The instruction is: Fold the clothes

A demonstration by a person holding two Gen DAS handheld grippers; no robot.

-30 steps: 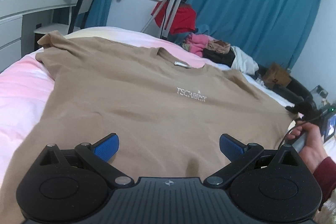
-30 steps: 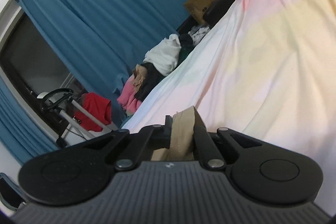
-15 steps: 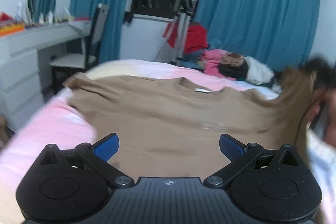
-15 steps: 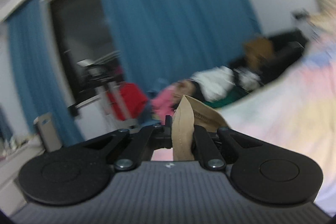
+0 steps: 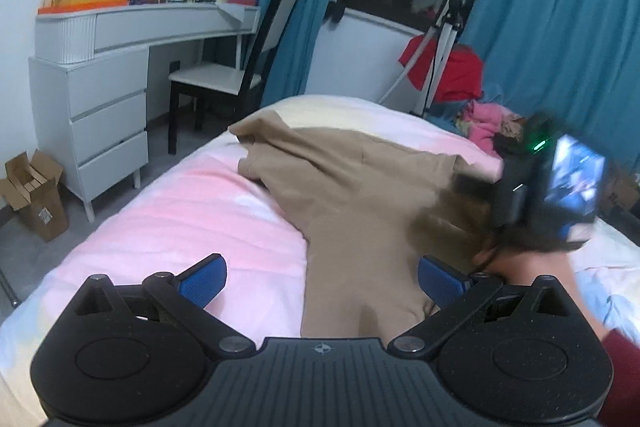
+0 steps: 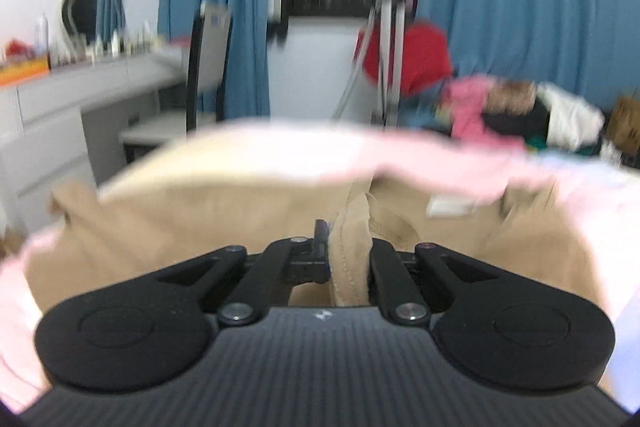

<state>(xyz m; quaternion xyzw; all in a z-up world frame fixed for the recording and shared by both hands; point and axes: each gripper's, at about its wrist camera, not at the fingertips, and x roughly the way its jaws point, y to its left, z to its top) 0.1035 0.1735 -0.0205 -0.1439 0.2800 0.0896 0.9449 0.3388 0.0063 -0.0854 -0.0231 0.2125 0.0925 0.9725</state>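
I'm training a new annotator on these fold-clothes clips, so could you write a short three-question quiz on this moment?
1. True or false: the right gripper is shut on a fold of the tan T-shirt.
2. The left gripper is: A) clamped on the shirt hem, B) open with nothing between its blue pads, C) holding the pink bedsheet.
3. Fill in: the white vanity desk stands to the ____ of the bed in the left wrist view.

Key: 1 true; 2 B; 3 left.
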